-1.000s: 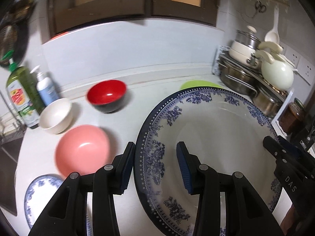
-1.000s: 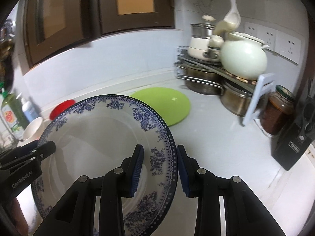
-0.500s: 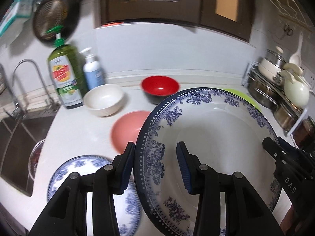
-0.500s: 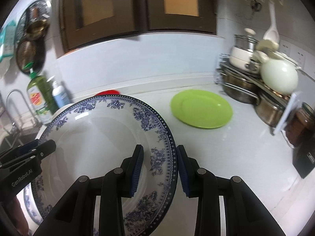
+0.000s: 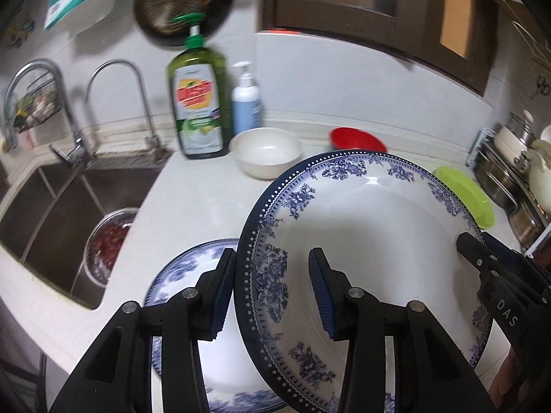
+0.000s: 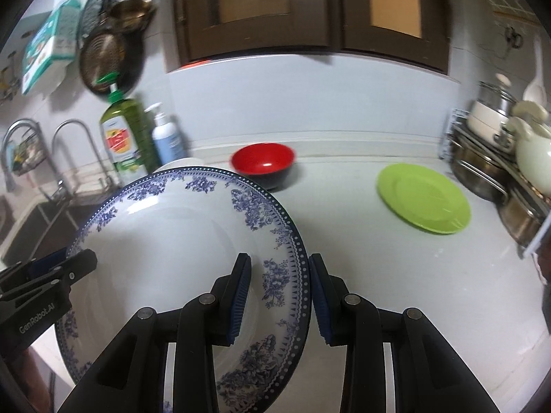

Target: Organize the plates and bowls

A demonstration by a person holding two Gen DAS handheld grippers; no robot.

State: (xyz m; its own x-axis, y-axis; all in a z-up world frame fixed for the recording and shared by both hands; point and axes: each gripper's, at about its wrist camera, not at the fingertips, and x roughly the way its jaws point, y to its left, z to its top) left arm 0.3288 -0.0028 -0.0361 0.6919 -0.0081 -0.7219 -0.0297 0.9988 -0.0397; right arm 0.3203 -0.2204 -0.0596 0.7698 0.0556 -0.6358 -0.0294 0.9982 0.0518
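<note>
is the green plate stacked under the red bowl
No, the green plate lies flat on the counter by itself, well apart from the red bowl, which stands on bare counter.

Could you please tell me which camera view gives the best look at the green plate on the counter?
The right wrist view: the green plate lies whole and unobstructed on the counter. In the left wrist view only a sliver shows, peeking out behind the rim of the blue-patterned plate.
</note>
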